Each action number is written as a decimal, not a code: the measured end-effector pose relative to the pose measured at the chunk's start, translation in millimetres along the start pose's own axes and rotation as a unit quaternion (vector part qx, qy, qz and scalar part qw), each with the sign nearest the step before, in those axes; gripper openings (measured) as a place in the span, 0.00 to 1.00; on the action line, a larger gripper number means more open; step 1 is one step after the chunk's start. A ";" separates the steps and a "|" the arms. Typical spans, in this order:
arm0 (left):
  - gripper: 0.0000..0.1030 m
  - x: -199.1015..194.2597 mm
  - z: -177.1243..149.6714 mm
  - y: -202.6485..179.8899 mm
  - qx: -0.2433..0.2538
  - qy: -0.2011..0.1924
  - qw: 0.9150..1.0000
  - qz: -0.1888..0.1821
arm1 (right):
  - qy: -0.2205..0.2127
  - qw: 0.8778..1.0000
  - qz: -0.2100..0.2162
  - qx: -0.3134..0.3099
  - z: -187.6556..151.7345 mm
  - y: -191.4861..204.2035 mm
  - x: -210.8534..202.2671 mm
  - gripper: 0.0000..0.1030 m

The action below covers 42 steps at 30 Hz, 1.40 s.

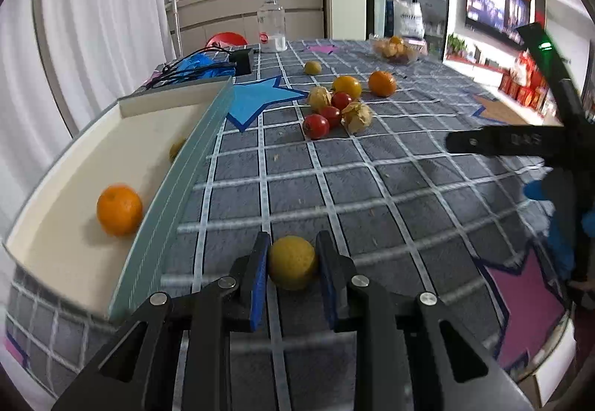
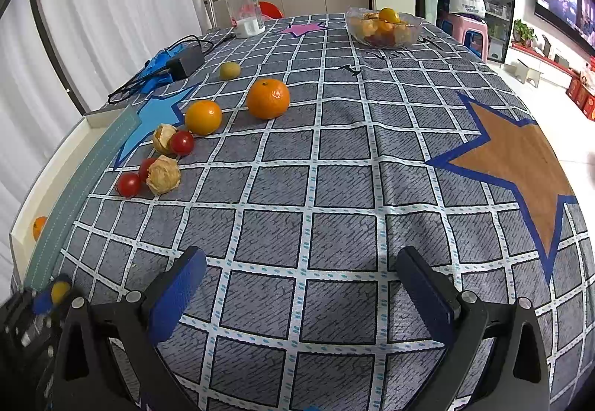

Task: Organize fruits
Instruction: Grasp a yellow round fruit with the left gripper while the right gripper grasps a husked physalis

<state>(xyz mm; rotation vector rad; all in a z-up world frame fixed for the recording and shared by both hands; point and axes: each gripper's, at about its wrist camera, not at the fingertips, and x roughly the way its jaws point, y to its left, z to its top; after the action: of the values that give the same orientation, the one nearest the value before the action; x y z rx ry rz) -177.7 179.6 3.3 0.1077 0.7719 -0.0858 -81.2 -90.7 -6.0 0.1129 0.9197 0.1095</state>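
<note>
My left gripper [image 1: 293,243] is shut on a small yellow fruit [image 1: 292,262] just above the checked tablecloth, beside the teal wall of the white tray [image 1: 178,180]. In the tray lie an orange [image 1: 119,209] and a small yellow-green fruit [image 1: 177,150]. Loose on the cloth farther off are a mandarin [image 2: 267,98], an orange-yellow fruit [image 2: 203,116], three cherry tomatoes [image 2: 181,142], two husked physalis [image 2: 163,175] and a small greenish fruit [image 2: 229,70]. My right gripper [image 2: 301,258] stands open over bare cloth with nothing between its fingers.
A glass bowl [image 2: 383,28] holding more fruit stands at the far side of the table. A water bottle [image 2: 243,4] and a black adapter [image 2: 186,61] with its cable on blue cloth sit at the far left. The table's edge runs along the right.
</note>
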 end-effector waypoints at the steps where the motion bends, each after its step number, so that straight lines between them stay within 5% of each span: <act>1: 0.26 7.3 8.6 -0.9 0.004 0.008 1.000 0.010 | 0.001 1.000 -0.003 -0.002 0.0 0.7 0.4 1.00; 10: 0.26 44.8 45.4 10.4 -0.028 0.038 0.999 -0.001 | 0.022 0.997 -0.056 -0.044 -0.9 17.7 8.5 1.00; 23: 0.26 42.7 44.6 17.7 -0.043 0.035 0.998 -0.021 | 0.027 0.993 -0.010 -0.111 31.6 74.8 44.9 1.00; 28: 0.26 42.5 44.4 18.2 -0.044 0.035 0.998 -0.023 | 0.011 0.991 0.011 -0.131 39.6 95.8 50.7 0.70; 30: 0.26 42.6 44.4 18.2 -0.044 0.035 0.998 -0.023 | 0.003 0.991 0.015 -0.132 41.0 98.3 49.3 0.31; 31: 0.26 42.6 44.3 18.3 -0.045 0.035 0.998 -0.024 | 0.002 0.992 0.022 -0.128 42.0 98.0 48.9 0.24; 42: 0.27 41.9 43.4 19.4 -0.049 0.033 0.998 -0.029 | -0.003 0.996 0.068 -0.060 27.1 60.7 10.4 0.24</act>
<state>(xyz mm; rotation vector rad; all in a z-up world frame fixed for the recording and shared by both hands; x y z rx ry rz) -115.6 191.7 6.1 -0.0050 0.8436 -0.0990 -56.1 -30.6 10.9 0.0632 0.8965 0.2898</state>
